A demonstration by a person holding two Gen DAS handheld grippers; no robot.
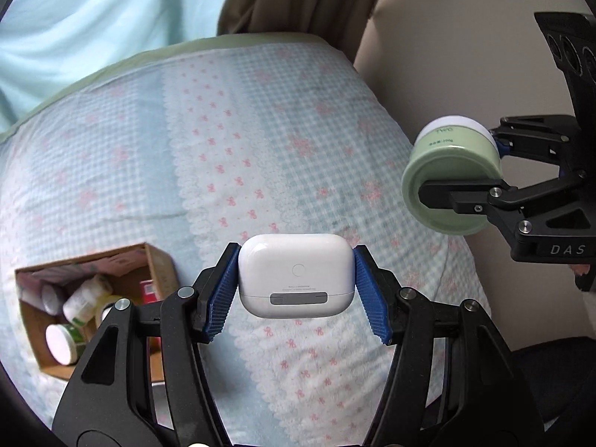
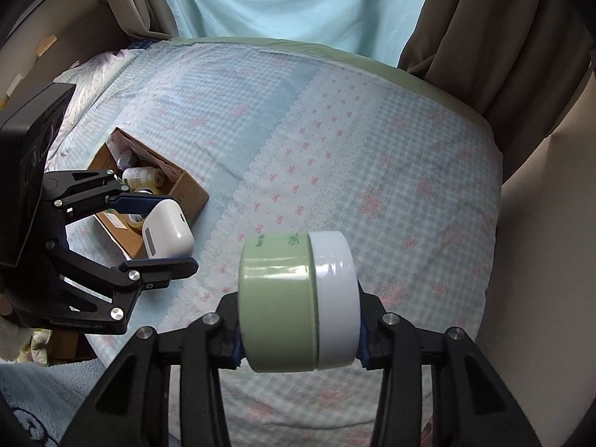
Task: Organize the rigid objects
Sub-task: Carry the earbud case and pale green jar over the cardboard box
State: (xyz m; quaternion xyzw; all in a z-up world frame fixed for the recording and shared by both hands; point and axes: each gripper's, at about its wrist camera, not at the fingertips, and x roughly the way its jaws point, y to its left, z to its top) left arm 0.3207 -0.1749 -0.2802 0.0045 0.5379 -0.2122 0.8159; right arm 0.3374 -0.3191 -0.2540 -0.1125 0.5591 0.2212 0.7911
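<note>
Above a bed dressed in a blue gingham sheet with pink bows, both tongs are holding objects in the air. The left gripper is clamping a white earbud case between its blue ribbed pads, one pad pressing each short side of the case, whose hinge side is facing the left wrist camera. From the right wrist view, the same case is sitting between the left gripper fingers, just in front of a cardboard box.

The right gripper is gripping a green jar with a white lid, the jar lying on its side with one finger against the base and the other against the lid. In the left wrist view, the right gripper is hanging well to the right of the case, with the jar turned base-first toward that camera and a black finger crossing its underside.

The cardboard box is resting on the sheet to the lower left of the left gripper, open at the top and holding several white-capped bottles and small containers. Brown curtains and a pale blue drape are hanging beyond the far edge of the bed.
</note>
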